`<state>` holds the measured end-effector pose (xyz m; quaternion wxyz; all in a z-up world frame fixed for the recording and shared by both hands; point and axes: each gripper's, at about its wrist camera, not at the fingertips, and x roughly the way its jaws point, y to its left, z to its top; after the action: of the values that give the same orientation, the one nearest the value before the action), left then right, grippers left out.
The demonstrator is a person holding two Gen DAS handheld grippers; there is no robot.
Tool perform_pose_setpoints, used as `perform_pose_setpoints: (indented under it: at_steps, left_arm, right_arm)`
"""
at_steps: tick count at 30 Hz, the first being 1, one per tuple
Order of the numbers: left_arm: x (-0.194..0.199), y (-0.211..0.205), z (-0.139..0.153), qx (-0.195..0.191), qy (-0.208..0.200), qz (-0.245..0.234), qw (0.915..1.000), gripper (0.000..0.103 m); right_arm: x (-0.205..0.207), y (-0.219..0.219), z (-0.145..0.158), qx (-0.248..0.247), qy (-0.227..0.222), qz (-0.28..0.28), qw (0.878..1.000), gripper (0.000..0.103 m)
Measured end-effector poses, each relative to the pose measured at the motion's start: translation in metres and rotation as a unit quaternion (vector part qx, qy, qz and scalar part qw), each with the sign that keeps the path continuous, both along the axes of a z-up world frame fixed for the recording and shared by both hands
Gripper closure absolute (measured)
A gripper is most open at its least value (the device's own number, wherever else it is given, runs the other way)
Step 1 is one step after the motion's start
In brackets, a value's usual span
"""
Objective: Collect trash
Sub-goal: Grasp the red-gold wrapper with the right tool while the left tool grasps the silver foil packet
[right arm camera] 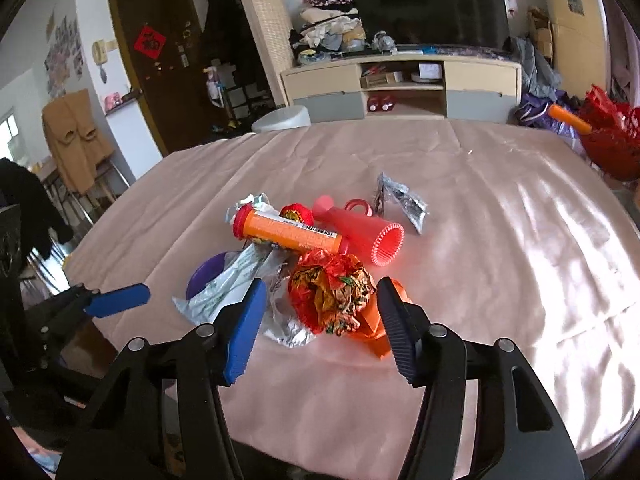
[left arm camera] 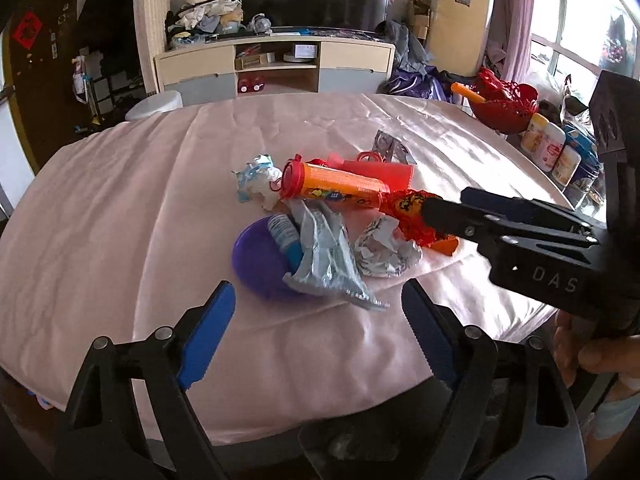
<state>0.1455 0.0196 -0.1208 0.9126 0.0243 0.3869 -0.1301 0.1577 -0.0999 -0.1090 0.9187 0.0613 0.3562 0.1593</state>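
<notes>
A living room with a pale TV cabinet (right arm camera: 400, 80) and a dark door (right arm camera: 160, 52) is lying behind a table draped in a creased, glossy pink cloth (right arm camera: 480, 240). Mid-table the trash is sitting in one loose heap: a smooth orange tube (right arm camera: 288, 234) with a red cap is lying on its side across the top, a ribbed translucent red cup (right arm camera: 364, 232) is tipped over just behind it, and a crinkled silver foil packet (right arm camera: 404, 200) is lying a little apart at the back. A round purple lid (left arm camera: 256, 260) is peeking from under a long wrinkled grey wrapper (left arm camera: 328, 260), with a ball of crumpled foil (left arm camera: 384, 252) beside it.

The right gripper (right arm camera: 322, 320) is reaching in low from the near side, its fingers spread around a crumpled red-and-gold wrapper (right arm camera: 332, 296); I cannot tell whether the pads are touching it. The left gripper (left arm camera: 318, 320) is hovering at the near side of the heap, fingers wide apart and holding nothing.

A red basket (left arm camera: 504, 108) and several jars (left arm camera: 552, 148) are crowding the table's right edge; bare cloth is spreading left of and behind the heap.
</notes>
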Motion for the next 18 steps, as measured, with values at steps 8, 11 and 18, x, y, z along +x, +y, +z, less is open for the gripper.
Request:
perform_pose_setpoints:
  at_steps: [8,11,18]
  left_arm:
    - [0.015,-0.008,-0.008,-0.002,0.011,-0.007,0.9999,0.034]
    - [0.017,-0.009,-0.010,-0.009,0.017,-0.010,0.9998,0.051]
    - [0.013,-0.009,-0.007,-0.006,0.013,-0.018,0.9997,0.082]
  right_arm:
    - [0.011,-0.006,-0.014,0.012,0.017,-0.007,1.000,0.062]
    - [0.007,-0.009,-0.013,0.017,0.012,-0.007,1.000,0.066]
    - [-0.002,-0.013,0.001,0.018,-0.017,-0.013,1.000,0.067]
